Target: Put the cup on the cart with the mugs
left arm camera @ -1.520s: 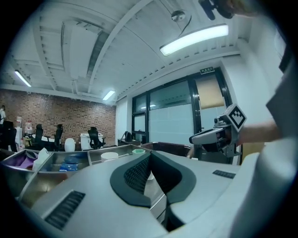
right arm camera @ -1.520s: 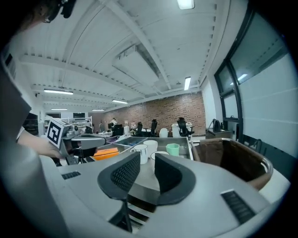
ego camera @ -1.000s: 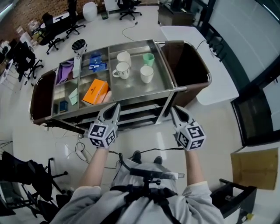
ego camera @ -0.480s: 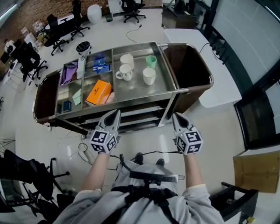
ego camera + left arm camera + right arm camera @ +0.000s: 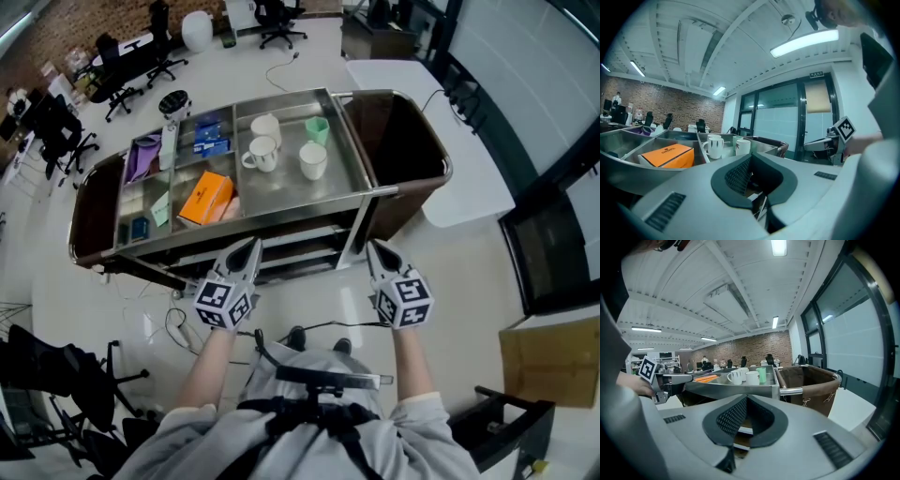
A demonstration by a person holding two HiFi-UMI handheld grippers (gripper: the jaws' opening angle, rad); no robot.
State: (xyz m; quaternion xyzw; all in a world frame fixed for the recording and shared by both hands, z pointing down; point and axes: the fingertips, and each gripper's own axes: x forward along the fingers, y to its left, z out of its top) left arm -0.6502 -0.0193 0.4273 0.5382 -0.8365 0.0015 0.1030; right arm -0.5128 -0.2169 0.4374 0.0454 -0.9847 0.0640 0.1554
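Green cup [image 5: 318,129] upright beside white mugs [image 5: 261,152] on cart [image 5: 281,190], job apparently done; left gripper [image 5: 249,246], right gripper [image 5: 375,247] clenched empty, short of cart.

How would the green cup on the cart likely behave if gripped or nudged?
The green cup looks small and plain, probably plastic: likely light and stiff. It stands upright on the smooth steel cart top, so a low nudge would probably slide it, a high one tip it. No handle shows, so once tipped it may roll.
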